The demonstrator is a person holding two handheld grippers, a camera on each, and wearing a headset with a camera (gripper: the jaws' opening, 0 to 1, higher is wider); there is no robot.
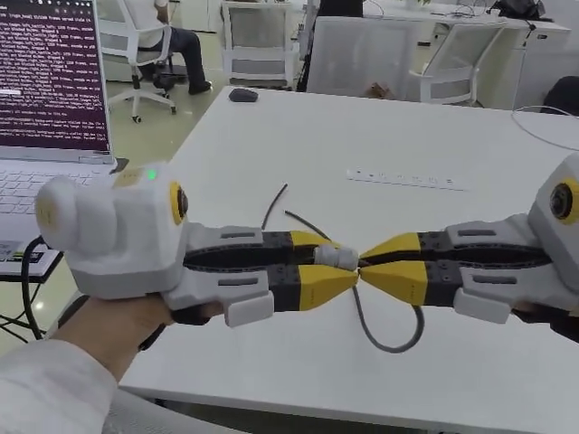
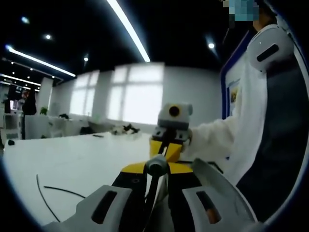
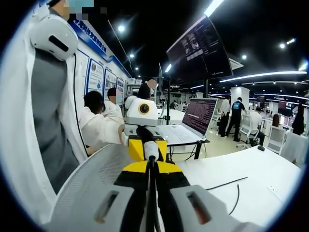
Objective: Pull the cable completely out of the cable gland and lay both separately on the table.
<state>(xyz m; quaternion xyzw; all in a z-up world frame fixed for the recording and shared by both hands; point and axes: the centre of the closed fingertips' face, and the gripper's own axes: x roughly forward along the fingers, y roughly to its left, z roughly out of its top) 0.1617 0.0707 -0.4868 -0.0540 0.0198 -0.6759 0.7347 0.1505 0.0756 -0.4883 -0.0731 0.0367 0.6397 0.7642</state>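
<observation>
Above the white table (image 1: pixel 271 136), two yellow-tipped grippers meet tip to tip. My left gripper (image 1: pixel 347 268) comes in from the left and is shut on the pale grey cable gland (image 1: pixel 335 257), whose round end sits between the jaws (image 2: pixel 157 165). From the right, my right gripper (image 1: pixel 367 265) is shut on the dark grey cable (image 1: pixel 391 344) right at the gland's mouth (image 3: pixel 151 150). The cable hangs below the tips in a loop, and another stretch lies on the table behind them (image 1: pixel 306 221). How far it sits inside the gland is hidden.
An open laptop (image 1: pixel 50 81) stands at the left on a lower stand beside the table's left edge. A white power strip (image 1: pixel 407 179) lies mid-table and a dark mouse (image 1: pixel 242 94) at the far edge. Office chairs (image 1: pixel 253 41) and a seated person are beyond.
</observation>
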